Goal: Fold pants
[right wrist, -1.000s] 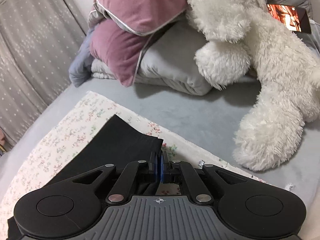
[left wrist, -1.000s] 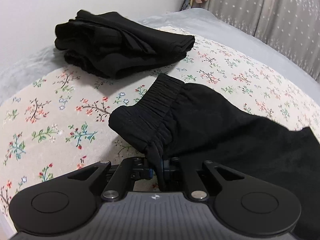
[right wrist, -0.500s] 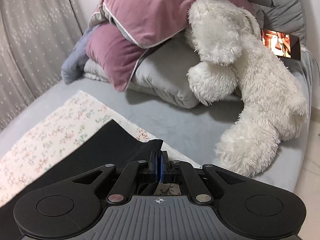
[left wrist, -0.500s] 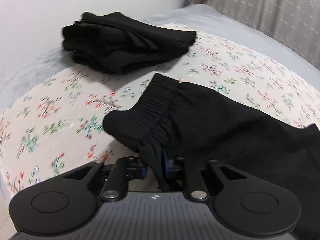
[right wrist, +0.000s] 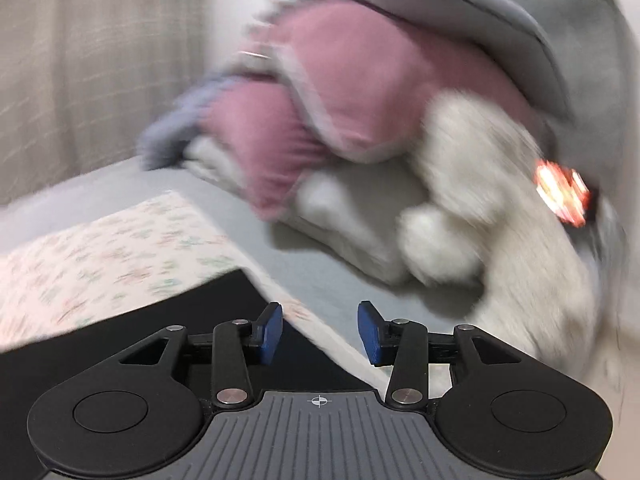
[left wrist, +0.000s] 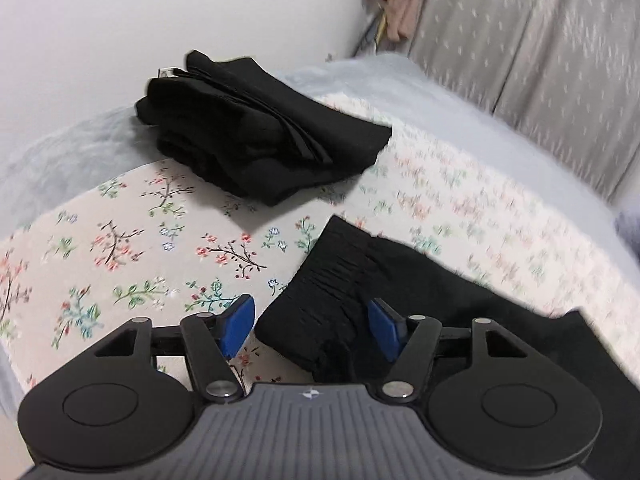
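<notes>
Black pants (left wrist: 420, 292) lie on the floral sheet (left wrist: 132, 248), the gathered elastic waistband (left wrist: 332, 276) nearest the left gripper. My left gripper (left wrist: 312, 328) is open, its blue pads either side of the waistband corner, holding nothing. In the right wrist view, which is blurred, the other end of the pants (right wrist: 168, 320) lies flat on the floral sheet (right wrist: 100, 248). My right gripper (right wrist: 320, 332) is open and empty, just above the cloth's edge.
A stack of folded black clothes (left wrist: 256, 128) sits at the far left by the wall. Grey curtains (left wrist: 540, 60) hang behind. Pink pillows (right wrist: 340, 112), a grey pillow and a white plush toy (right wrist: 500, 208) crowd the grey bedsheet (right wrist: 320, 264) on the right.
Both grippers have opened and let go of the pants, which now rest on the sheet. The right view swings fast and is blurred.
</notes>
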Tool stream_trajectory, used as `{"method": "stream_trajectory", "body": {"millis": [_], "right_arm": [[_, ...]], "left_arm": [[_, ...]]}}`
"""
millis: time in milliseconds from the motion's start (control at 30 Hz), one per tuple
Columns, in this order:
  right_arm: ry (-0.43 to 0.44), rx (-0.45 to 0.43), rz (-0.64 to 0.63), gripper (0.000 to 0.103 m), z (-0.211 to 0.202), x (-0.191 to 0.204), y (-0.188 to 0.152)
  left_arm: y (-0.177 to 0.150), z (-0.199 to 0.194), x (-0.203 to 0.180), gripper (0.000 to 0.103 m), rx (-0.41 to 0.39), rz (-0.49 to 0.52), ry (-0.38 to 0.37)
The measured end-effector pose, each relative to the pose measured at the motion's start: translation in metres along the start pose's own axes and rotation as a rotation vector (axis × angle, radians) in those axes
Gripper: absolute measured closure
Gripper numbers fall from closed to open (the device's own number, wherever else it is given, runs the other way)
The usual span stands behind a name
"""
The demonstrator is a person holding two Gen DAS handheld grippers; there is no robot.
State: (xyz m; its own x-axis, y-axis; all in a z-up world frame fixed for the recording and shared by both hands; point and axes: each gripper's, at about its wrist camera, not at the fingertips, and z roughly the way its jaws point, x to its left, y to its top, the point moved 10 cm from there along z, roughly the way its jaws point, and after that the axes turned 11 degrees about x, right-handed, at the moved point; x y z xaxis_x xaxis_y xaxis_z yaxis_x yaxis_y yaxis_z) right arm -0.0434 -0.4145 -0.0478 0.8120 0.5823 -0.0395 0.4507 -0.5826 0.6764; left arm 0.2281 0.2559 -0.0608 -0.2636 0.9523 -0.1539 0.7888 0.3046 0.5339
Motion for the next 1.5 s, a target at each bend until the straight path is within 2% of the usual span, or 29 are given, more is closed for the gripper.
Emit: {"method": "stream_trajectory", "body": {"millis": [133, 200, 267, 333, 367, 400, 467, 500, 533, 567, 600, 633, 767, 867, 900, 933, 967, 1000, 1033, 1100, 1167, 1267, 1300, 1367, 1433, 1467, 1500], "right_arm": [[0.316, 0.066, -0.203, 0.062, -0.015, 0.099, -0.026], [0.482, 0.095, -0.305, 0.062, -0.032, 0.152, -0.045], [0.637, 0.13, -0.43, 0.062, -0.055, 0.209, -0.072], [0.724, 0.142, -0.562, 0.062, -0.075, 0.26, -0.102], [0.75, 0.145, -0.612, 0.062, -0.083, 0.279, -0.115], [0.773, 0.147, -0.655, 0.062, -0.089, 0.296, -0.128], [0.825, 0.163, -0.725, 0.062, -0.101, 0.324, -0.154], [0.845, 0.171, -0.754, 0.062, -0.107, 0.333, -0.166], [0.855, 0.173, -0.788, 0.065, -0.112, 0.34, -0.177], [0.853, 0.169, -0.83, 0.067, -0.116, 0.345, -0.187], [0.846, 0.164, -0.865, 0.067, -0.119, 0.347, -0.197], [0.839, 0.158, -0.895, 0.067, -0.119, 0.349, -0.202], [0.866, 0.18, -0.86, 0.068, -0.119, 0.353, -0.201], [0.876, 0.17, -0.844, 0.068, -0.12, 0.355, -0.202], [0.879, 0.16, -0.854, 0.068, -0.122, 0.354, -0.205], [0.881, 0.153, -0.865, 0.068, -0.123, 0.354, -0.207], [0.879, 0.15, -0.877, 0.068, -0.124, 0.353, -0.209], [0.876, 0.144, -0.882, 0.068, -0.124, 0.351, -0.21], [0.879, 0.146, -0.879, 0.068, -0.124, 0.351, -0.208], [0.89, 0.164, -0.853, 0.066, -0.122, 0.35, -0.204], [0.904, 0.18, -0.829, 0.066, -0.117, 0.349, -0.198], [0.905, 0.191, -0.827, 0.065, -0.11, 0.351, -0.198], [0.908, 0.189, -0.829, 0.065, -0.109, 0.351, -0.199], [0.911, 0.184, -0.831, 0.064, -0.109, 0.352, -0.2], [0.915, 0.179, -0.841, 0.064, -0.11, 0.353, -0.201], [0.916, 0.174, -0.848, 0.064, -0.111, 0.353, -0.202], [0.916, 0.17, -0.85, 0.064, -0.111, 0.354, -0.202]], "left_arm": [[0.011, 0.032, 0.003, 0.028, 0.062, -0.025, 0.023], [0.019, 0.046, 0.004, 0.028, 0.103, -0.046, 0.001], [0.026, 0.061, 0.003, 0.028, 0.154, -0.124, -0.053], [0.032, 0.067, -0.001, 0.028, 0.157, -0.17, -0.083], [0.034, 0.067, -0.005, 0.028, 0.14, -0.16, -0.075], [0.036, 0.068, -0.01, 0.031, 0.127, -0.135, -0.052], [0.037, 0.069, -0.02, 0.046, 0.109, -0.053, 0.027], [0.038, 0.071, -0.021, 0.063, 0.105, -0.032, 0.062], [0.039, 0.072, -0.023, 0.073, 0.108, -0.016, 0.086], [0.042, 0.073, -0.023, 0.076, 0.119, -0.012, 0.092], [0.046, 0.073, -0.024, 0.088, 0.131, -0.01, 0.096], [0.052, 0.071, -0.027, 0.09, 0.137, 0.008, 0.092], [0.073, 0.065, -0.041, 0.091, 0.088, 0.096, 0.072], [0.083, 0.057, -0.044, 0.091, 0.032, 0.094, -0.011], [0.08, 0.057, -0.046, 0.09, 0.046, 0.098, -0.056], [0.074, 0.061, -0.046, 0.089, 0.098, 0.112, -0.094], [0.069, 0.066, -0.041, 0.087, 0.151, 0.104, -0.095], [0.065, 0.069, -0.031, 0.078, 0.192, 0.073, -0.081], [0.065, 0.069, -0.021, 0.06, 0.205, 0.035, -0.075], [0.067, 0.068, -0.005, 0.045, 0.208, -0.011, -0.064], [0.071, 0.068, -0.002, 0.045, 0.209, 0.023, -0.038], [0.078, 0.069, -0.013, 0.041, 0.205, 0.128, 0.019], [0.077, 0.071, -0.021, 0.036, 0.202, 0.169, 0.021], [0.067, 0.085, -0.036, 0.035, 0.226, 0.282, 0.072], [0.061, 0.096, -0.048, 0.052, 0.214, 0.368, 0.126], [0.061, 0.095, -0.051, 0.054, 0.196, 0.388, 0.138], [0.064, 0.091, -0.057, 0.062, 0.176, 0.412, 0.129]]}}
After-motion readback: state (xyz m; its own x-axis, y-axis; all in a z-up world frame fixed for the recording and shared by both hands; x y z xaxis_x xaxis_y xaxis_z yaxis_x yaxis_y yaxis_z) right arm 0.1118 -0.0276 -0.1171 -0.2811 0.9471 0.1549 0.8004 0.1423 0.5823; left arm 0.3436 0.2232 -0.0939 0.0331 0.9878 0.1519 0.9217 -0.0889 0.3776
